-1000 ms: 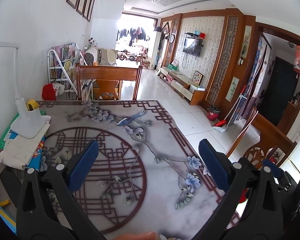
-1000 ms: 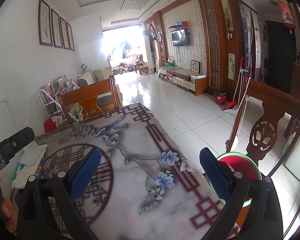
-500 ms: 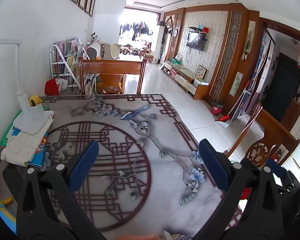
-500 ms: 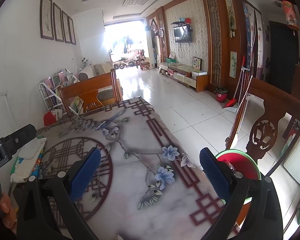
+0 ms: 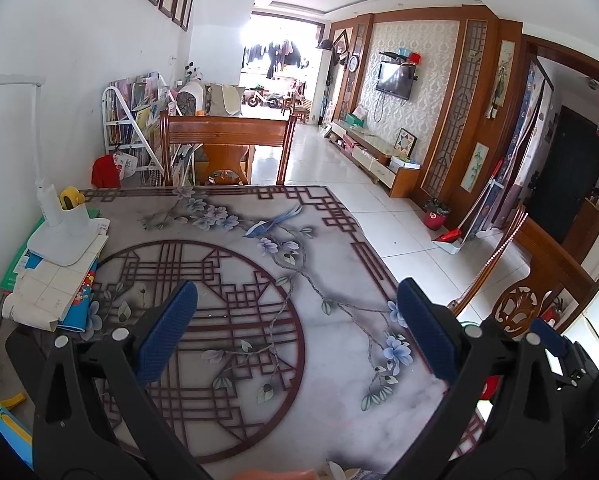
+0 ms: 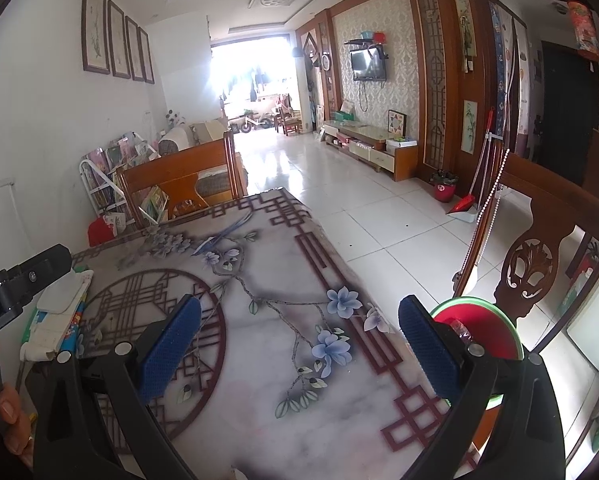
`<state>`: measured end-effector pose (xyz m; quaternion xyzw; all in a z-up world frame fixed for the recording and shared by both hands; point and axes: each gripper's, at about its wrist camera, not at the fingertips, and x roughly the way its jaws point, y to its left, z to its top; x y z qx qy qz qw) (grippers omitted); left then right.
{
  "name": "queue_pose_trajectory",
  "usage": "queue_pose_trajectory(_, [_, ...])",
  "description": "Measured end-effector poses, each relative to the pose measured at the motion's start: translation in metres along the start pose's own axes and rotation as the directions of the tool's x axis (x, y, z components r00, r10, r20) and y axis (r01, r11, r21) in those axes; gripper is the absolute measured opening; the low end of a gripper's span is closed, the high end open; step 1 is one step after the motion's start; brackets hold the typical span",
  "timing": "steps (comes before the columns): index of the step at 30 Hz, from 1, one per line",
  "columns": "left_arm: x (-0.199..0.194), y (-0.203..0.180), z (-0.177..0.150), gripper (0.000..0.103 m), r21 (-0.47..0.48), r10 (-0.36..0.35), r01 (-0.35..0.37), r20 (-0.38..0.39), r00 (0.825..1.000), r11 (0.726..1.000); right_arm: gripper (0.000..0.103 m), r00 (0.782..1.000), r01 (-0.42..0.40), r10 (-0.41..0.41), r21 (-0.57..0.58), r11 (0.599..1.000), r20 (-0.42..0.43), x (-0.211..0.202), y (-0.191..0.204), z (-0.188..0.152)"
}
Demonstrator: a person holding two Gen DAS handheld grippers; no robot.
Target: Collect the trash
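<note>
My left gripper (image 5: 297, 336) hangs open over the marble-patterned table (image 5: 339, 400), with nothing between its blue pads (image 5: 167, 336). My right gripper (image 6: 299, 346) is open too, above the table's right part (image 6: 259, 400). A red bin with a green rim (image 6: 495, 336) stands just off the table's right edge, partly behind the right finger, and a shiny wrapper (image 6: 458, 326) shows inside it. A small pale scrap (image 5: 335, 470) peeks in at the bottom edge of the left wrist view, and I cannot tell what it is.
A pile of papers and books (image 5: 55, 284) with a white lamp base (image 5: 65, 236) sits at the table's left side. Wooden chairs stand at the far end (image 5: 223, 148) and at the right (image 6: 539, 264). The left gripper's body (image 6: 23, 280) and a hand (image 6: 7, 412) show at left.
Both views have shifted slightly, so a little more of the table's far end shows. Both grippers stayed open and nothing on the table moved.
</note>
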<state>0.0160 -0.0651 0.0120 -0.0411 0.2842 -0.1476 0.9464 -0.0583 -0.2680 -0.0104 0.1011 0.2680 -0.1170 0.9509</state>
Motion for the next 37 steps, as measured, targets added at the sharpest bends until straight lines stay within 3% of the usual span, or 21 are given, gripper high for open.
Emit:
queue_pose_trajectory(29, [0.01, 0.0, -0.012, 0.098, 0.005, -0.012, 0.012, -0.025, 1.0, 1.0, 0.095, 0.997, -0.005, 0.004, -0.004, 1.0, -0.072, 0.023, -0.007, -0.01])
queue_pose_trajectory(33, [0.021, 0.005, -0.019, 0.098, 0.002, 0.02, -0.019, -0.058, 0.998, 1.0, 0.095, 0.985, -0.036, 0.026, -0.055, 0.998, -0.168, 0.074, -0.01, -0.031])
queue_pose_trajectory(37, [0.028, 0.015, -0.037, 0.098, 0.014, 0.069, -0.069, -0.072, 0.995, 0.998, 0.095, 0.969, -0.005, -0.031, -0.146, 0.989, -0.244, 0.139, -0.012, -0.059])
